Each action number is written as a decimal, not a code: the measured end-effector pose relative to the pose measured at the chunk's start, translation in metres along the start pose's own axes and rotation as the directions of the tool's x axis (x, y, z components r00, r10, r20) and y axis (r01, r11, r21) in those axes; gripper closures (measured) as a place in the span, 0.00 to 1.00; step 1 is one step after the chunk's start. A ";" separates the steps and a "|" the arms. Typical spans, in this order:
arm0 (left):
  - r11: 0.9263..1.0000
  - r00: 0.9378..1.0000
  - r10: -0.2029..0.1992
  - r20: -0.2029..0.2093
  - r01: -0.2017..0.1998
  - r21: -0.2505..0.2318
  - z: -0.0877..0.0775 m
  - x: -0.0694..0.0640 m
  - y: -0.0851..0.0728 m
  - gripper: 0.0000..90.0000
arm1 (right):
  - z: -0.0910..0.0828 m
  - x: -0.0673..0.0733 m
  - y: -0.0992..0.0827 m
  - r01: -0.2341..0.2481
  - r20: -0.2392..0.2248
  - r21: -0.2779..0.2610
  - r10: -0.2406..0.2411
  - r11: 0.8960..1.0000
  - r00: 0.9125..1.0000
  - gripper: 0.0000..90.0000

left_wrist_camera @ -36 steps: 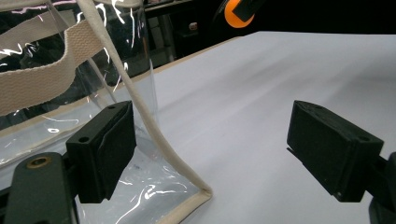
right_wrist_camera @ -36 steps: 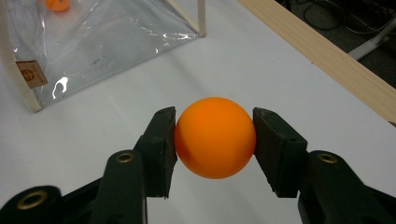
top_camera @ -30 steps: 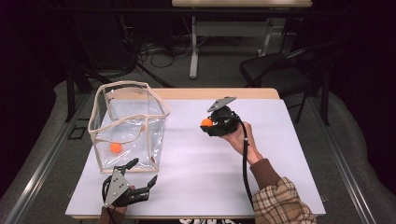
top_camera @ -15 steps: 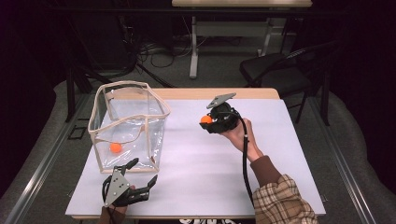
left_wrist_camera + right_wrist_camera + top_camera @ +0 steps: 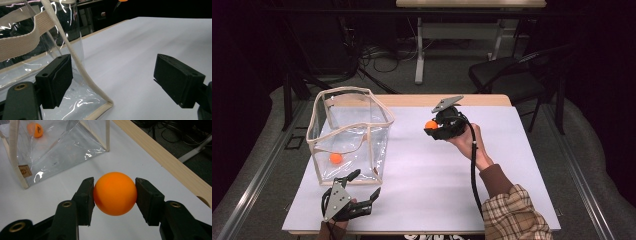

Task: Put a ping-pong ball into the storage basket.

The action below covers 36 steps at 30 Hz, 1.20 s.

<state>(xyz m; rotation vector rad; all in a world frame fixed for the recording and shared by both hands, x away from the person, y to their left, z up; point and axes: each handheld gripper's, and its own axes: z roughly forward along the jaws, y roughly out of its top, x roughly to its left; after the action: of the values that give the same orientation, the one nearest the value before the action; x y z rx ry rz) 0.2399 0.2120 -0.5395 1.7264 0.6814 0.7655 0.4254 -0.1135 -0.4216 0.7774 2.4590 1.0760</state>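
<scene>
At frame centre, an orange ball (image 5: pixel 115 193) is clamped between the right gripper (image 5: pixel 115 195) pads; the left gripper (image 5: pixel 120 80), lower left, is held wide open, empty, beside a clear bag (image 5: pixel 349 135).

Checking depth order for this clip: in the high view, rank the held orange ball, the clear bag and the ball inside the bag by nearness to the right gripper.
1. Held orange ball, between the right gripper's jaws.
2. Clear bag, to its left on the table.
3. Ball inside the bag, at the bag's far-left bottom.
</scene>
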 end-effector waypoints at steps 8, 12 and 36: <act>1.000 1.000 -0.001 -0.001 0.001 0.000 0.000 0.000 0.000 0.17 | -0.001 0.000 0.005 0.004 -0.004 0.001 -0.004 1.000 1.000 0.57; 1.000 1.000 -0.002 0.001 0.002 0.000 0.000 0.000 0.000 0.17 | -0.001 0.000 0.007 0.001 -0.006 0.001 -0.001 1.000 1.000 0.57; 1.000 1.000 -0.001 0.002 0.001 -0.002 0.000 0.000 0.000 0.17 | -0.001 0.000 0.022 0.020 -0.011 0.000 -0.020 1.000 1.000 0.57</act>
<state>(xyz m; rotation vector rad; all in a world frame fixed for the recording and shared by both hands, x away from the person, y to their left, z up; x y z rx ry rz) 0.2402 0.2118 -0.5396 1.7249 0.6803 0.7630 0.4323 -0.1015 -0.4043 0.7474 2.4707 1.0757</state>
